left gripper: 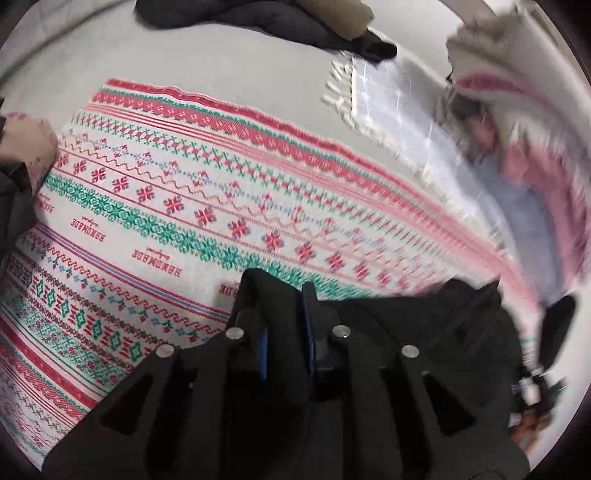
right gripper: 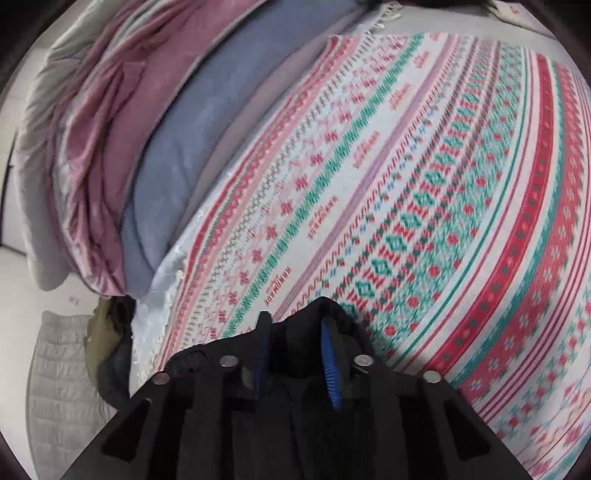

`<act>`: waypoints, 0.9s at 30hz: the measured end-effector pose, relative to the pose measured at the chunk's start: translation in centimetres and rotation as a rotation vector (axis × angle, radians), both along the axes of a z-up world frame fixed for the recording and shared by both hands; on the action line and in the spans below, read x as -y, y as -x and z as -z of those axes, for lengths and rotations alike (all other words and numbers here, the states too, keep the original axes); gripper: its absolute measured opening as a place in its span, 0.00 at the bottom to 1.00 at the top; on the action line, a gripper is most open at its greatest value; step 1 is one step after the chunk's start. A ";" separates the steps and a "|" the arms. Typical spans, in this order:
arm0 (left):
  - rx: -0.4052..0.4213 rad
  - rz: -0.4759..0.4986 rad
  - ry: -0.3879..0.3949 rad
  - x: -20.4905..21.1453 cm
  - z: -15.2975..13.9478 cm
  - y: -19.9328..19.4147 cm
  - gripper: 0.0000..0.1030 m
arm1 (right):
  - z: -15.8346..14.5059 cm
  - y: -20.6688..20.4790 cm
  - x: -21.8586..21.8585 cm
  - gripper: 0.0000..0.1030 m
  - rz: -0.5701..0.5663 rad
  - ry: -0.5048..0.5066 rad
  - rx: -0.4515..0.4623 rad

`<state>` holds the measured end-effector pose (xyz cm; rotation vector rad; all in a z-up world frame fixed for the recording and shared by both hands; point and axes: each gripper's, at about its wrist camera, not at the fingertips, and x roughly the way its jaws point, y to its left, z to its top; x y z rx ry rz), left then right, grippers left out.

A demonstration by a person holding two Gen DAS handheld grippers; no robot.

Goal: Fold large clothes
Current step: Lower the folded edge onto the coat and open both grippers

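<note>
A black garment (left gripper: 424, 325) hangs from both grippers above a patterned red, green and white blanket (left gripper: 166, 192). In the left wrist view my left gripper (left gripper: 286, 291) is shut on a fold of the black cloth, which drapes over its fingers and spreads to the right. In the right wrist view my right gripper (right gripper: 295, 317) is shut on the black garment (right gripper: 295, 387), bunched between its blue pads (right gripper: 328, 354). The same blanket (right gripper: 443, 184) lies beneath it.
Stacked pink and blue bedding (right gripper: 147, 140) lies left of the blanket. A fringed white cloth (left gripper: 388, 99) and dark clothes (left gripper: 258, 18) lie at the far side. A grey quilted mat (right gripper: 62, 376) is on the floor. Another dark sleeve and hand (left gripper: 26, 147) sits at the left.
</note>
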<state>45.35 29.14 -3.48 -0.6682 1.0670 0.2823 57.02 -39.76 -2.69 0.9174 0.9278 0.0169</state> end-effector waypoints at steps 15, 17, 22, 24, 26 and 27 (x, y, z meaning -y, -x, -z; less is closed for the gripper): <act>0.058 0.162 -0.112 1.7 0.6 1.9 0.84 | -2.0 -0.8 -4.1 0.69 -0.329 0.379 0.069; 0.035 0.192 -0.154 2.8 2.1 0.7 0.83 | -1.3 -1.9 -6.0 0.69 -0.379 0.510 0.057; 0.026 0.213 -0.183 3.6 4.4 -0.9 0.32 | 1.3 -3.8 -8.0 0.40 -0.438 0.578 0.025; 0.031 0.206 -0.253 4.4 3.8 -0.6 0.08 | 1.0 -3.5 -9.0 0.11 -0.467 0.636 0.061; 0.064 0.177 -0.262 4.0 2.7 -0.1 0.06 | 0.1 -2.6 -10.0 0.08 -0.470 0.725 0.092; 0.093 0.148 -0.252 3.5 1.8 0.3 0.06 | -0.8 -2.2 -10.1 0.08 -0.453 0.745 0.120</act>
